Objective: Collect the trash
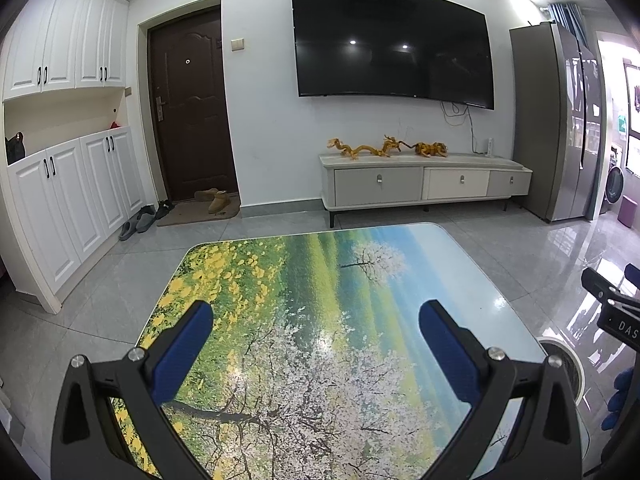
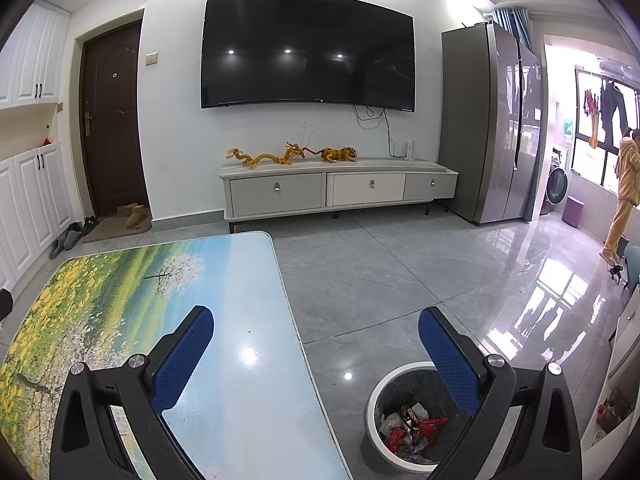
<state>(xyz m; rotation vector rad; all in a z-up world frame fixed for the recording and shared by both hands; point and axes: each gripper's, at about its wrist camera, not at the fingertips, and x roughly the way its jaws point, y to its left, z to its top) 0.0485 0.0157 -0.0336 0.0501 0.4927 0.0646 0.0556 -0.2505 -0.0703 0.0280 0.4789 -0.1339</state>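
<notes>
A round white-rimmed trash bin [image 2: 376, 394] stands on the floor right of the table and holds red and white wrappers [image 2: 414, 426]. Its rim also shows in the left wrist view [image 1: 564, 354]. My left gripper [image 1: 316, 326] is open and empty above the table [image 1: 320, 264], which has a flower landscape print. My right gripper [image 2: 316, 330] is open and empty, over the table's right edge [image 2: 256, 280] with its right finger [image 2: 450, 360] above the bin. No loose trash shows on the table. The right gripper's black body [image 1: 612, 304] shows at the left wrist view's right edge.
A TV stand [image 2: 340, 192] with golden figurines [image 2: 292, 156] stands under a wall TV [image 2: 308, 48]. A fridge [image 2: 492, 128] stands at the right. Shoes [image 1: 218, 200] lie by the brown door [image 1: 192, 100]. A person [image 2: 624, 196] stands far right. White cabinets [image 1: 72, 200] line the left wall.
</notes>
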